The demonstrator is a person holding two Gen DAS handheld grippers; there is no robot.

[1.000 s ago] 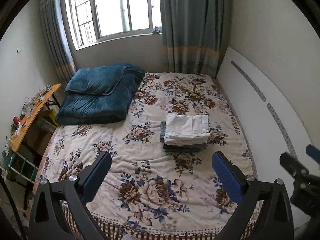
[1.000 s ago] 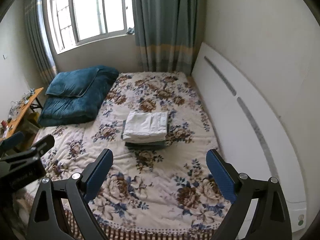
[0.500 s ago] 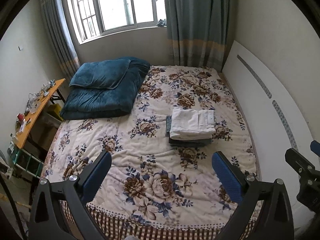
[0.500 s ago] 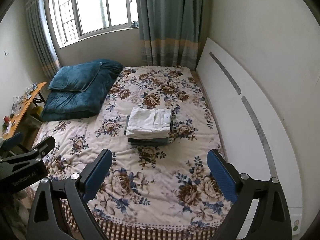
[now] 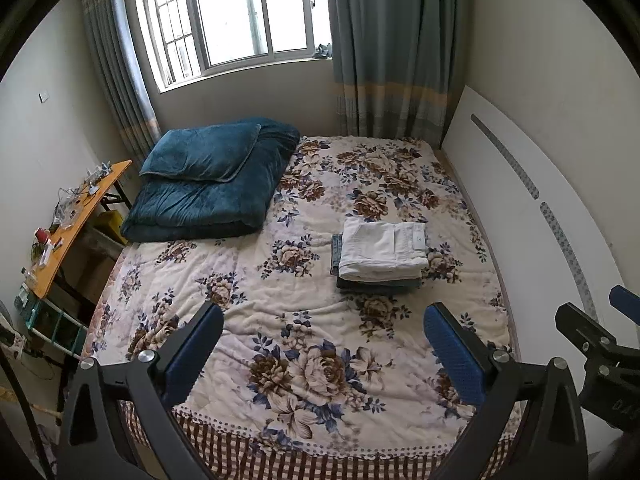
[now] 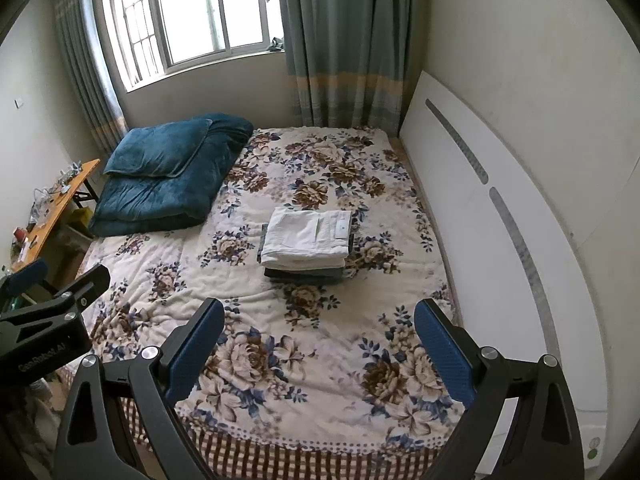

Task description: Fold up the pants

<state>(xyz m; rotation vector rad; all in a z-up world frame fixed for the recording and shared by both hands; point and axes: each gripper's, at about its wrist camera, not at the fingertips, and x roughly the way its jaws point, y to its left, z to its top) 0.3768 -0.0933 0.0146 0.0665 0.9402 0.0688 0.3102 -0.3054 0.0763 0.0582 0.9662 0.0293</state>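
We see both grippers pulled back and up from the bed [image 5: 280, 320]: more of its foot edge and checked skirt shows now, and the folded pants stack [image 5: 382, 254] sits farther off, nearer each view's middle.

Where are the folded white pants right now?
In both wrist views the folded white pants lie on a darker folded garment on the floral bedspread, right of centre, nearer the white headboard than the blue quilt.
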